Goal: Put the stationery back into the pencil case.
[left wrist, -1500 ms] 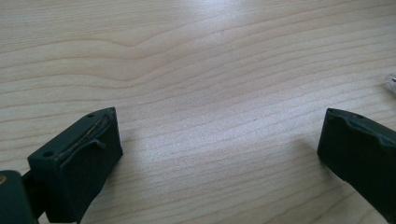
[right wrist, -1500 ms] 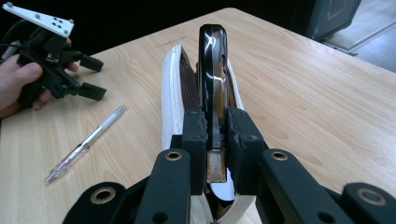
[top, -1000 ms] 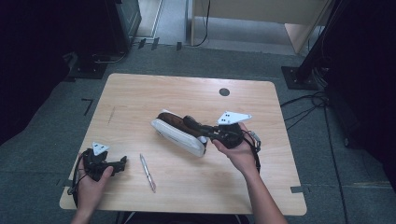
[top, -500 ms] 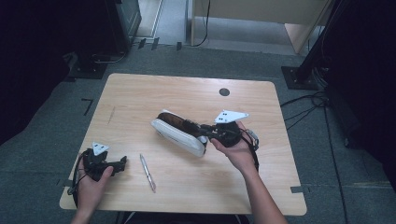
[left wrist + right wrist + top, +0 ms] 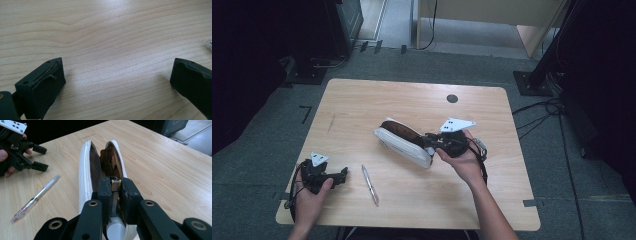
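Looking down from the high view, a white pencil case [image 5: 404, 142] with a brown lining lies near the middle of the wooden table [image 5: 362, 102], tilted on its side, its near end pinched by the right gripper [image 5: 434, 145]. The left gripper [image 5: 343, 175] rests at the table's near left corner, well apart from the case, with a pen [image 5: 370, 185] lying between the two.

Along the left gripper view, the jaws stand wide apart over bare wood, gripping nothing; a clear pen tip [image 5: 209, 45] peeks in at the right edge.

In the right gripper view, the jaws are clenched on the end of the pencil case [image 5: 85, 177], nipping what looks like the zip end or its pull tab. The mouth gapes, showing mesh and brown lining. I judge it light and soft-walled, so it will sag and swing if lifted by this one end, and a narrow hold like this may slip or twist. A steadier hold would be across the padded rim, with the free gripper taking the far end
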`<state>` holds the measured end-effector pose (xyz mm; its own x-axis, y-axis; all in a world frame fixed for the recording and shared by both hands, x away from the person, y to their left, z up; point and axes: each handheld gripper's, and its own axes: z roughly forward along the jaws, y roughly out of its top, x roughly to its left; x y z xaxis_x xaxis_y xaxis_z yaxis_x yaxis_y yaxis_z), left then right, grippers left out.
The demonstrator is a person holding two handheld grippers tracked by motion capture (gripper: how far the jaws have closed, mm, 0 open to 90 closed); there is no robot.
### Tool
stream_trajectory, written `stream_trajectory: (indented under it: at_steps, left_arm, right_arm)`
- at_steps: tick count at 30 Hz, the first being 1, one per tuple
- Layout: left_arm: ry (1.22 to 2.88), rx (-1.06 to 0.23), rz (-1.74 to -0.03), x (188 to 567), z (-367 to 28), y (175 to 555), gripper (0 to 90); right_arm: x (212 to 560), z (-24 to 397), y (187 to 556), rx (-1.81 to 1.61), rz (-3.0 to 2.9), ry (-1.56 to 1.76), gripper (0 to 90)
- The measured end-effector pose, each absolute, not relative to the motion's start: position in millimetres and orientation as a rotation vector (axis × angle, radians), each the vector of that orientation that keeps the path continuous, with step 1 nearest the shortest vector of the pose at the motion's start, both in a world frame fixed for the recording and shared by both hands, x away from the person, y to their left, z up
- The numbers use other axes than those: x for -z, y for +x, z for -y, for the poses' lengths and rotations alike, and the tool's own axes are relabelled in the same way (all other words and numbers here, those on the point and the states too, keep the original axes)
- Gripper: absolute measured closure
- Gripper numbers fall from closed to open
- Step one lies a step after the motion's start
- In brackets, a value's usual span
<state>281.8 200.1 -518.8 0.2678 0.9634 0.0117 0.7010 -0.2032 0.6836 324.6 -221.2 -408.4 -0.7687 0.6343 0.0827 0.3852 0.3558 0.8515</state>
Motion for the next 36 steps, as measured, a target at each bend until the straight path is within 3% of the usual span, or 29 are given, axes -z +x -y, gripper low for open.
stream_trajectory:
  at_steps: [16, 36]
  left_arm:
    - [1.983, -0.602, -1.492, 519, -200, 282, 0.0]
    - [1.996, -0.594, -1.491, 518, -201, 279, 0.0]
  right_arm:
    - [406, 209, 330, -1.406, -2.324, 0.894, 83.3]
    - [401, 211, 290, -1.523, -2.287, 0.878, 78.0]
